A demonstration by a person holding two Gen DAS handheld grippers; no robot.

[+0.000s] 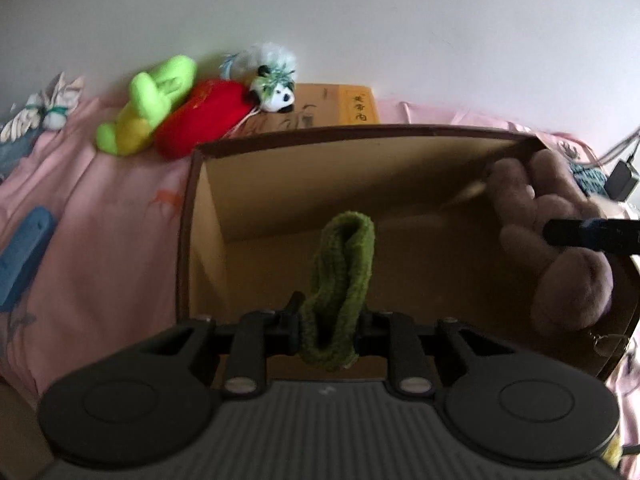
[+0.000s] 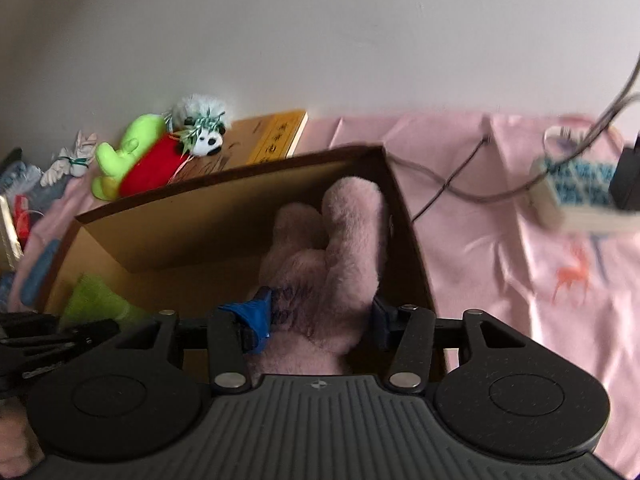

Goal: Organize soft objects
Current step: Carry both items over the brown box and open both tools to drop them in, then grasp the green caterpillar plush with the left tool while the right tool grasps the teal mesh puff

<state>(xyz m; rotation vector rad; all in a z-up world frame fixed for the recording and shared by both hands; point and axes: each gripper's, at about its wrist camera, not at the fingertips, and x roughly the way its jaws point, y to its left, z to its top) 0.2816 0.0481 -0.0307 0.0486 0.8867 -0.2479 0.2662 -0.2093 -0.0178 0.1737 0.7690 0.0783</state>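
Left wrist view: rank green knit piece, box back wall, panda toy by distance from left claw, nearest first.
1. Green knit piece, clamped in the left claw.
2. Box back wall, straight ahead.
3. Panda toy, beyond the box, left of centre by the wall.

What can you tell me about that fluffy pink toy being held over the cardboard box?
The pink plush toy looks soft and fuzzy, a dusty mauve pink, with two rounded lobes like ears or limbs pointing up and away. The right gripper has its jaws closed on the toy's middle, squeezing the fur, and dark printed markings show near the blue pad. It hangs inside the right end of the open cardboard box, close to the box's right wall. The left wrist view shows it blurred.
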